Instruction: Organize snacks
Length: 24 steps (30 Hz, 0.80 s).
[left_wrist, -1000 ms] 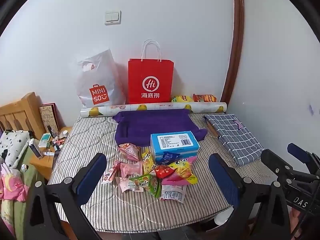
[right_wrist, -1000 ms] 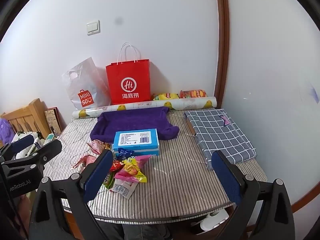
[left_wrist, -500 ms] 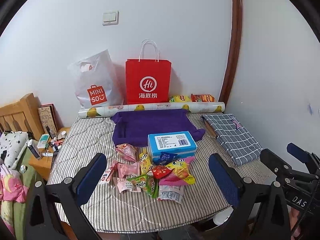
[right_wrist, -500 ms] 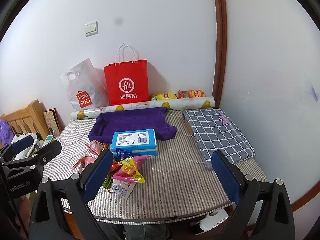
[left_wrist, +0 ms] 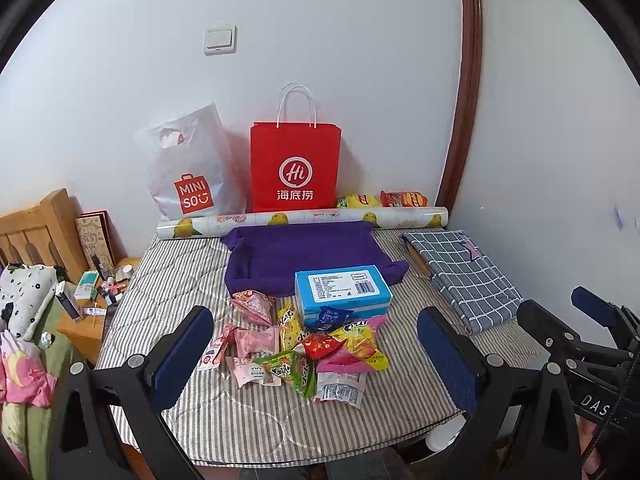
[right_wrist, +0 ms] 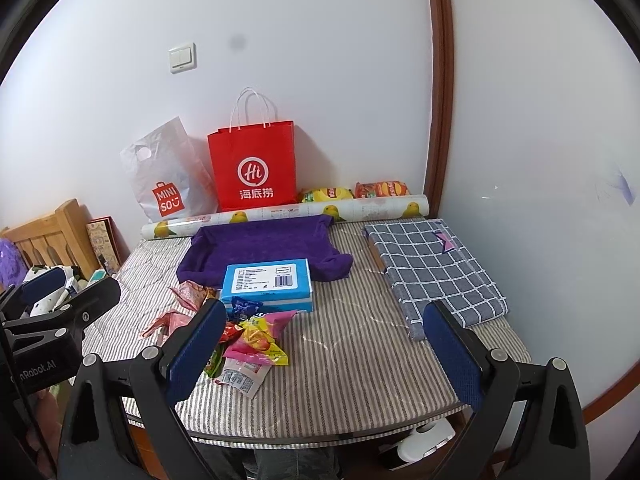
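Note:
A pile of small snack packets (left_wrist: pixel 304 344) (right_wrist: pixel 248 340) lies on the striped table (left_wrist: pixel 260 420) (right_wrist: pixel 360 360) in front of a blue box (left_wrist: pixel 342 290) (right_wrist: pixel 268 282). Behind them sits a purple fabric tray (left_wrist: pixel 300 256) (right_wrist: pixel 256 248). My left gripper (left_wrist: pixel 316 364) hovers open over the near table edge, framing the pile, with nothing held. My right gripper (right_wrist: pixel 324 356) is open too, to the right of the pile, its left finger partly hiding some packets.
A red paper bag (left_wrist: pixel 296 168) (right_wrist: pixel 254 164) and a white plastic bag (left_wrist: pixel 188 172) stand against the wall behind a printed roll (left_wrist: pixel 304 218). Two chip bags (left_wrist: pixel 380 200) lie at the back. A folded checked cloth (left_wrist: pixel 460 276) (right_wrist: pixel 436 268) lies on the right. A cluttered nightstand (left_wrist: pixel 92 292) stands on the left.
Both grippers have drifted slightly, so the table scene shifts a little in each view. Nothing on the table has moved, and both stay open.

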### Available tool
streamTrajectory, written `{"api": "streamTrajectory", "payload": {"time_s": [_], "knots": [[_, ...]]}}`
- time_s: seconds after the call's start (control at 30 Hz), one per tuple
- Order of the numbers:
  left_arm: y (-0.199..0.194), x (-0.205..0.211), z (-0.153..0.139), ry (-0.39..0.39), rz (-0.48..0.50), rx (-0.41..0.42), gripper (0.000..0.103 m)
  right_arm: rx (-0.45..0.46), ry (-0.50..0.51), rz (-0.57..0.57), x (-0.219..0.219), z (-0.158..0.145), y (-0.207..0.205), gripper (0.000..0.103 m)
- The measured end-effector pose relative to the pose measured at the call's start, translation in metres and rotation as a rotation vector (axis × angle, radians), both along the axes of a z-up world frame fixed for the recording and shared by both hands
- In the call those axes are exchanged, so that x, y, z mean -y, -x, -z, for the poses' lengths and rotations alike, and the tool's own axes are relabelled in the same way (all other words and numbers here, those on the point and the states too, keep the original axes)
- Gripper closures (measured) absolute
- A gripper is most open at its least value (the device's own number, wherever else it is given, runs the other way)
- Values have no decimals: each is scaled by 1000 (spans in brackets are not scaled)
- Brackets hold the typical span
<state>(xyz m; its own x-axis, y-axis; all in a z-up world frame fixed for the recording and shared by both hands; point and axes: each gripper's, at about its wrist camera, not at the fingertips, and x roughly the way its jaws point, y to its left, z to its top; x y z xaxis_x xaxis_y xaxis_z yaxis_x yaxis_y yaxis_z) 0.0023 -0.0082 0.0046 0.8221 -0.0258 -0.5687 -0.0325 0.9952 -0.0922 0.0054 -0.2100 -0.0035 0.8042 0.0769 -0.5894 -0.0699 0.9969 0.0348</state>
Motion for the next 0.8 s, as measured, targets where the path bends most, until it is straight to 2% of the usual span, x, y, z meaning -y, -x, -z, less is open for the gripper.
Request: {"api": "streamTrajectory", "payload": {"time_s": [0.5, 0.8], "knots": [[0, -1, -2, -27, 4, -20, 1, -1, 3, 7, 0, 0, 2, 5], [3, 0, -2, -16, 0, 48, 1, 7, -9, -5, 4, 0, 5, 3]]}}
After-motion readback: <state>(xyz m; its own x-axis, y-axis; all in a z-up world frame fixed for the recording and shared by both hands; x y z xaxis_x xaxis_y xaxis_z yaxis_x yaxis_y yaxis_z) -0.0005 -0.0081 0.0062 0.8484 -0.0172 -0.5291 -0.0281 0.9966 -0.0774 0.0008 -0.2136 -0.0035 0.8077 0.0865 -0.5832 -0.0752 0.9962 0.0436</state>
